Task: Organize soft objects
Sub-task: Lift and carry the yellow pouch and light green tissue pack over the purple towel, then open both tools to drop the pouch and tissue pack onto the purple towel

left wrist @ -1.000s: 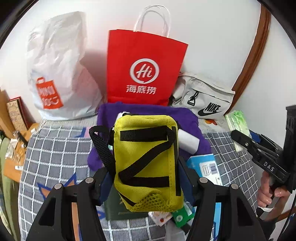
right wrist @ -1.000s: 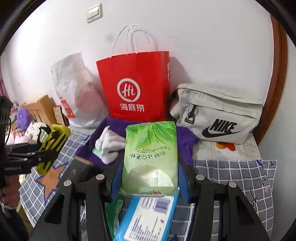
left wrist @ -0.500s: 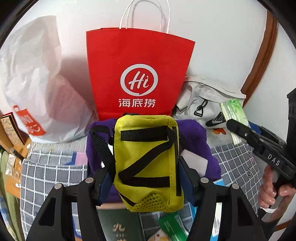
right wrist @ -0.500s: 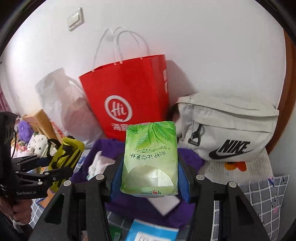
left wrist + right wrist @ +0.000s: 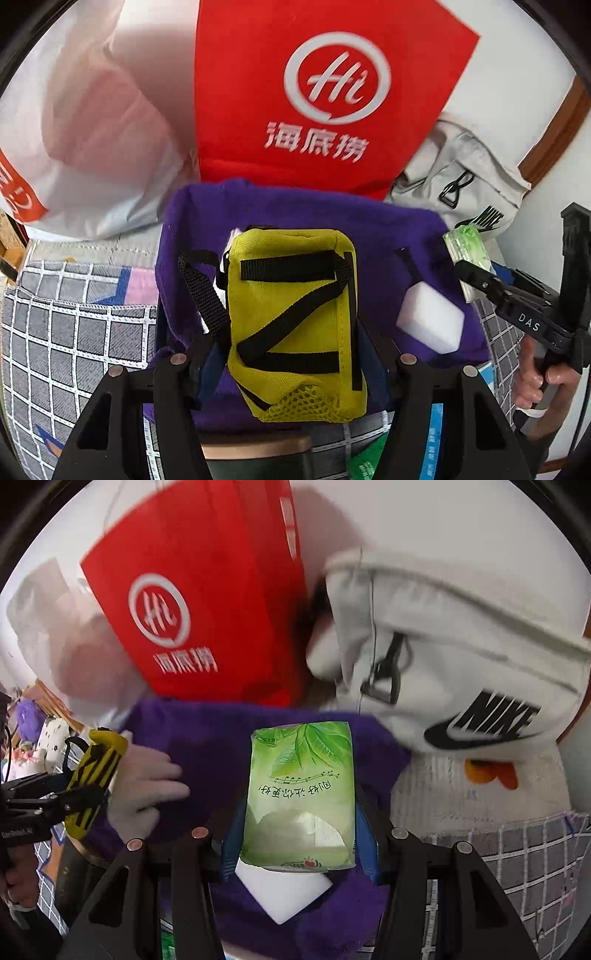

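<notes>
Left claw (image 5: 291,354) clenched on yellow pouch (image 5: 295,317), held above purple cloth (image 5: 373,236) — red paper bag (image 5: 325,92) straight ahead; right claw (image 5: 299,834) gripping green tissue pack (image 5: 301,794), white block (image 5: 284,893) just beneath, grey Nike bag (image 5: 461,664) ahead-right.

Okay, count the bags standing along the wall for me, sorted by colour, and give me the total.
Red: 1, the paper bag
White: 2, the plastic bag and the Nike bag
Total: 3
</notes>
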The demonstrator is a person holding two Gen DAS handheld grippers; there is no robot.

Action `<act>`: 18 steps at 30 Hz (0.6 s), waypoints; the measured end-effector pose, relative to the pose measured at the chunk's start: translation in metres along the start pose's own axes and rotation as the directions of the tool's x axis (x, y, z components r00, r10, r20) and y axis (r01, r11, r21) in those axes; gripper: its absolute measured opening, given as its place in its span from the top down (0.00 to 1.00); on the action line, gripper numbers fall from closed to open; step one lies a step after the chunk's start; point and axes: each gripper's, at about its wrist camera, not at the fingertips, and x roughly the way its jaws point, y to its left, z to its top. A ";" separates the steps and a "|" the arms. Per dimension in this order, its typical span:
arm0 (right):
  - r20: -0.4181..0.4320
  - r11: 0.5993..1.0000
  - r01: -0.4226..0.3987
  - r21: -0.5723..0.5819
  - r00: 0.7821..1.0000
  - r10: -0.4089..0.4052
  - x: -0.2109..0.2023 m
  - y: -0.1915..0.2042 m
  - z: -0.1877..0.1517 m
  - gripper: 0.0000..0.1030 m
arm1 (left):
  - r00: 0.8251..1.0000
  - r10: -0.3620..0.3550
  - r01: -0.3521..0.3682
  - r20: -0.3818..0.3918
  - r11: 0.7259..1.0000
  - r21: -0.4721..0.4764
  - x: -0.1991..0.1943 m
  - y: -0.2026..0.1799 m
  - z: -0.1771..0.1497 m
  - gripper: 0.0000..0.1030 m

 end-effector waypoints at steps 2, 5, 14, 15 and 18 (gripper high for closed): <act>-0.027 1.000 0.011 0.004 1.000 -0.011 0.012 -0.003 -0.002 0.50 | 1.000 -0.003 0.003 -0.005 1.000 -0.006 0.003 0.003 0.000 0.39; -0.047 1.000 0.007 0.015 0.999 -0.007 0.021 -0.004 -0.003 0.50 | 1.000 -0.003 0.003 -0.015 1.000 0.001 0.008 0.003 0.000 0.39; -0.059 0.994 -0.078 0.073 0.995 0.083 0.034 -0.008 -0.005 0.50 | 0.999 -0.006 0.007 -0.044 1.000 0.014 0.023 -0.004 0.000 0.39; -0.060 0.994 -0.080 0.076 0.995 0.084 0.034 -0.008 -0.006 0.49 | 0.999 -0.004 0.005 -0.047 1.000 0.015 0.024 -0.003 0.000 0.38; -0.060 0.992 -0.089 0.091 0.994 0.095 0.035 -0.010 -0.006 0.49 | 0.998 -0.003 0.003 -0.060 1.000 0.009 0.030 -0.003 0.001 0.38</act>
